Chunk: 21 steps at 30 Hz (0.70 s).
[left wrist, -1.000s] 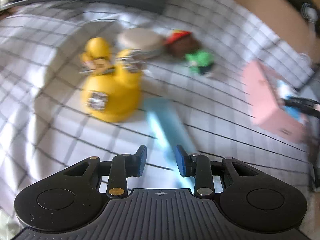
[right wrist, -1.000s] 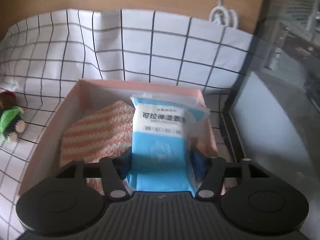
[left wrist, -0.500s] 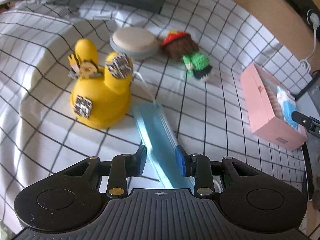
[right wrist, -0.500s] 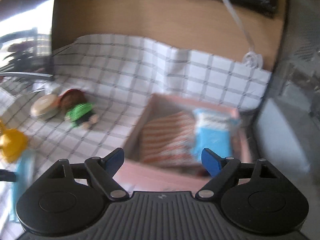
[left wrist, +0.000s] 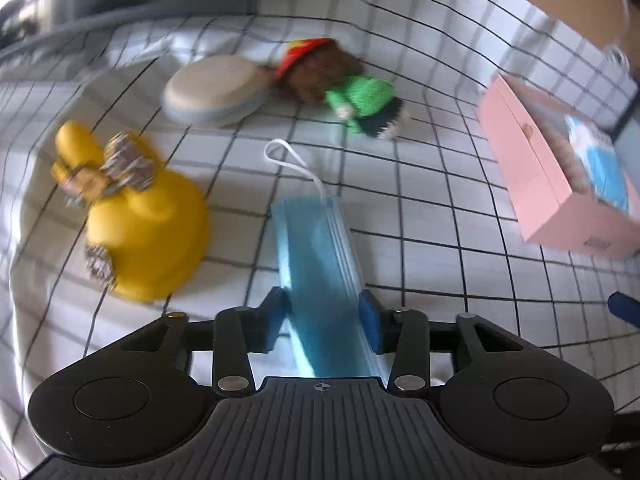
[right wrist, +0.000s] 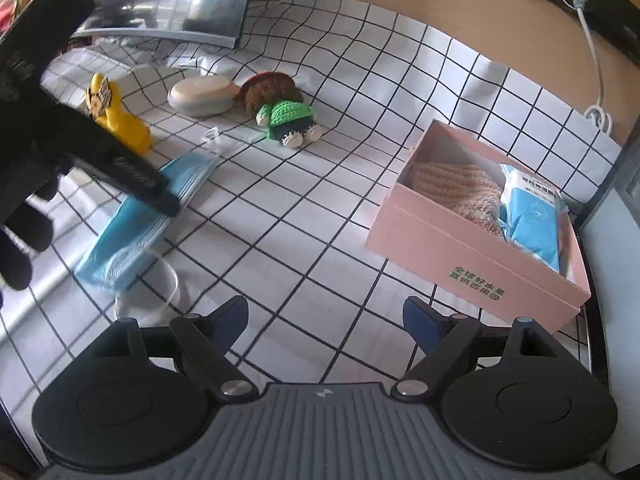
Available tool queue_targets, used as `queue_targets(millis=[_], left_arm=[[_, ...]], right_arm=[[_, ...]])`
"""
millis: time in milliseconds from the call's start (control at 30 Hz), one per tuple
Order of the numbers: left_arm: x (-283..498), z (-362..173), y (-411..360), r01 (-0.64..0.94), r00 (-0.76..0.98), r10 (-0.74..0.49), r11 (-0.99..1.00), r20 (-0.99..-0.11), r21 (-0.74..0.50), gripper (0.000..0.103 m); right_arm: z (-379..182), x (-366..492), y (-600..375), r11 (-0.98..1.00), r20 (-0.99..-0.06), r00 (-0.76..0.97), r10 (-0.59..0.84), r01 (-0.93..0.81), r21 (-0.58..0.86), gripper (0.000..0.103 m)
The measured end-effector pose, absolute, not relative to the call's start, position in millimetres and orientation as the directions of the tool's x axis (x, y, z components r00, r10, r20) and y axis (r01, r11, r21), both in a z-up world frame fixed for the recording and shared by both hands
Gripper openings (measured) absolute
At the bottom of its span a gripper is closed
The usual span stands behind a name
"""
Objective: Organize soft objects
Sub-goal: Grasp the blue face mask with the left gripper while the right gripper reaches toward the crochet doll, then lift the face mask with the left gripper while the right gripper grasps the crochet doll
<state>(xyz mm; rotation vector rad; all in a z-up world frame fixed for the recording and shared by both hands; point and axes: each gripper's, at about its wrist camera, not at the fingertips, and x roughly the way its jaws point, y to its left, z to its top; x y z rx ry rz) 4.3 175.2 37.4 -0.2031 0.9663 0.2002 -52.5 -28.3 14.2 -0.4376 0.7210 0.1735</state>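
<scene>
Blue pleated paper face mask (left wrist: pixel 320 264) lies on the checked cloth of the desk (right wrist: pixel 340 184), its near end hidden under the left claw (left wrist: pixel 323 312), whose blue pads bracket it; whether they grip is unclear. Right claw (right wrist: pixel 325 318) gapes wide, empty, near the pink cardboard box (right wrist: pixel 460 252).

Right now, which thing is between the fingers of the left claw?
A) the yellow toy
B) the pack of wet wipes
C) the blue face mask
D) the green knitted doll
C: in the left wrist view the left claw has its two blue fingertips on either side of the blue face mask, while the green knitted doll and the yellow toy lie apart on the cloth and the pack of wet wipes sits in the pink box.
</scene>
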Motion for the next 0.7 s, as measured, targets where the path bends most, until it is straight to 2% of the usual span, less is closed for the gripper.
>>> queue_targets(millis=[33, 100, 167, 367, 433, 467, 500, 533, 700], left_arm=[[7.2, 36.4, 170.8, -0.245, 0.555, 0.085, 0.967, -0.828, -0.065, 0.057], [12.1, 33.7, 162.8, -0.220, 0.560, 0.102, 0.975, -0.822, -0.029, 0.070], [14.8, 30.8, 155.6, -0.197, 0.566, 0.111, 0.980, -0.817, -0.003, 0.078], [9.4, 27.9, 151.5, -0.166, 0.591, 0.106, 0.986, -0.799, 0.009, 0.077], [4.2, 27.7, 152.6, -0.142, 0.610, 0.100, 0.990, -0.786, 0.016, 0.067], [0.3, 27.9, 154.0, -0.134, 0.625, 0.097, 0.991, -0.775, 0.016, 0.049], [-3.8, 28.8, 155.9, -0.127, 0.637, 0.094, 0.992, -0.765, 0.016, 0.023], [-8.8, 29.8, 158.1, -0.122, 0.646, 0.088, 0.992, -0.758, 0.011, 0.013], [-41.9, 32.5, 180.0, -0.146, 0.664, 0.007, 0.982, -0.748, -0.121, 0.010]], right_arm=[[13.4, -52.5, -28.4, 0.895, -0.669, 0.743, 0.002, -0.299, -0.329, 0.085], [13.8, -50.8, -30.0, 0.899, -0.668, 0.744, -0.002, -0.291, -0.327, 0.085], [13.5, -50.0, -32.4, 0.904, -0.668, 0.745, -0.005, -0.282, -0.322, 0.085], [13.2, -51.5, -37.1, 0.906, -0.654, 0.757, 0.002, -0.279, -0.320, 0.085], [16.4, -45.4, -35.5, 0.900, -0.645, 0.764, 0.014, -0.292, -0.325, 0.085], [18.4, -41.4, -33.1, 0.897, -0.641, 0.767, 0.020, -0.297, -0.328, 0.085], [22.0, -34.7, -30.4, 0.893, -0.634, 0.773, 0.031, -0.306, -0.330, 0.085], [25.5, -27.7, -26.4, 0.891, -0.627, 0.778, 0.041, -0.313, -0.329, 0.085], [43.8, 17.2, 8.1, 0.879, -0.596, 0.794, 0.123, -0.366, -0.306, 0.085]])
